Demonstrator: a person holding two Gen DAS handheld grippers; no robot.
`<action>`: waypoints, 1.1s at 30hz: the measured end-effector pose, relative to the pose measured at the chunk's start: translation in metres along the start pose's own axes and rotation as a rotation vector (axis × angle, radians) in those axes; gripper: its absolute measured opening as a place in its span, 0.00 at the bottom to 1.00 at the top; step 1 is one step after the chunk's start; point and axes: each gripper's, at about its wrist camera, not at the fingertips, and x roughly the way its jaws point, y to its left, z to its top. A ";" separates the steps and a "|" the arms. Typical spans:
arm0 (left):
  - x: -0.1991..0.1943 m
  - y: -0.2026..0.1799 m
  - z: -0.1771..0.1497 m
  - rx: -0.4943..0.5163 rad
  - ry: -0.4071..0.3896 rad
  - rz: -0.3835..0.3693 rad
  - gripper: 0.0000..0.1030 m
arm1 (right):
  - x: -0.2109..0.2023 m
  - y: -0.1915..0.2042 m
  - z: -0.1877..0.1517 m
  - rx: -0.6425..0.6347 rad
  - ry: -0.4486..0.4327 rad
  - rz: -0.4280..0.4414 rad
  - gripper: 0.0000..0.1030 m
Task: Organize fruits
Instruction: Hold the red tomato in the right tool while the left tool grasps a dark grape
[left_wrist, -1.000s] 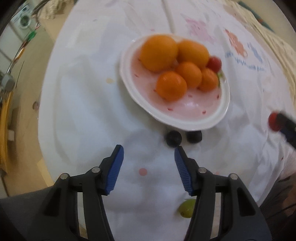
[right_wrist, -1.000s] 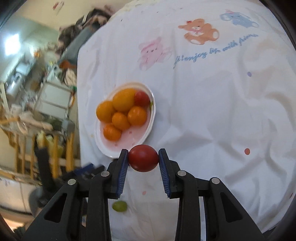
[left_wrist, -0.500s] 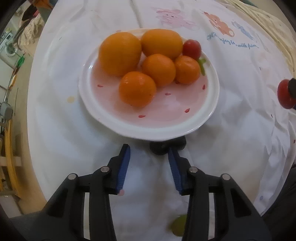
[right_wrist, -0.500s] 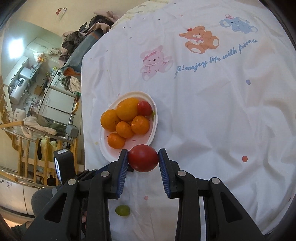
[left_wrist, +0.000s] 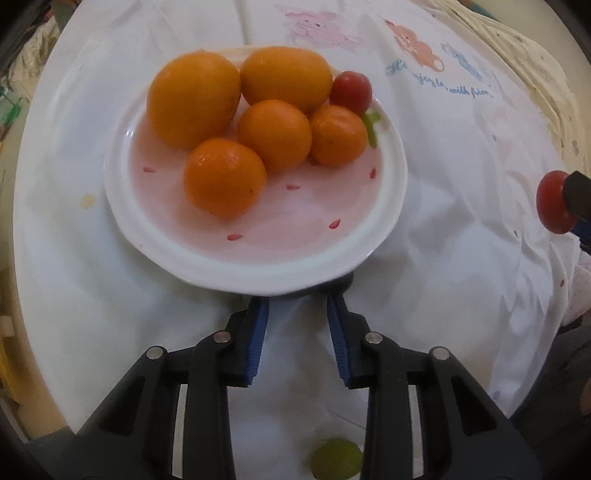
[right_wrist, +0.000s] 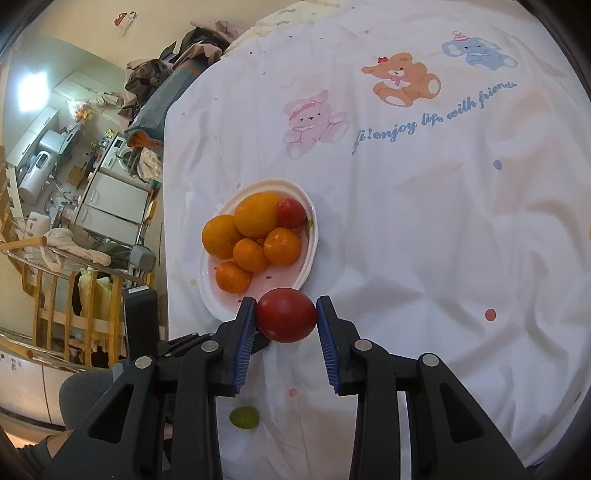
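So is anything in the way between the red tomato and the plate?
Nothing visible. The red tomato, held in the right gripper, hangs just before the plate rim, whose near side is bare; the oranges sit farther back.

Glossy glazed plate (left_wrist: 192, 254) on matt creased tablecloth (left_wrist: 461, 266).

plate (left_wrist: 192, 254): white rim, pink centre, red flecks | oranges (left_wrist: 223, 177): orange | tablecloth (right_wrist: 461, 206): white, bear print
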 end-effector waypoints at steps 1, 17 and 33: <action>0.001 -0.002 0.001 0.009 0.001 0.012 0.13 | 0.000 0.000 0.000 0.000 0.000 -0.002 0.34; -0.007 0.005 -0.006 -0.072 0.007 -0.049 0.24 | -0.001 -0.001 -0.001 -0.007 -0.001 -0.004 0.34; 0.000 0.016 0.004 -0.169 -0.018 -0.159 0.15 | 0.003 0.001 -0.005 -0.016 0.020 -0.009 0.34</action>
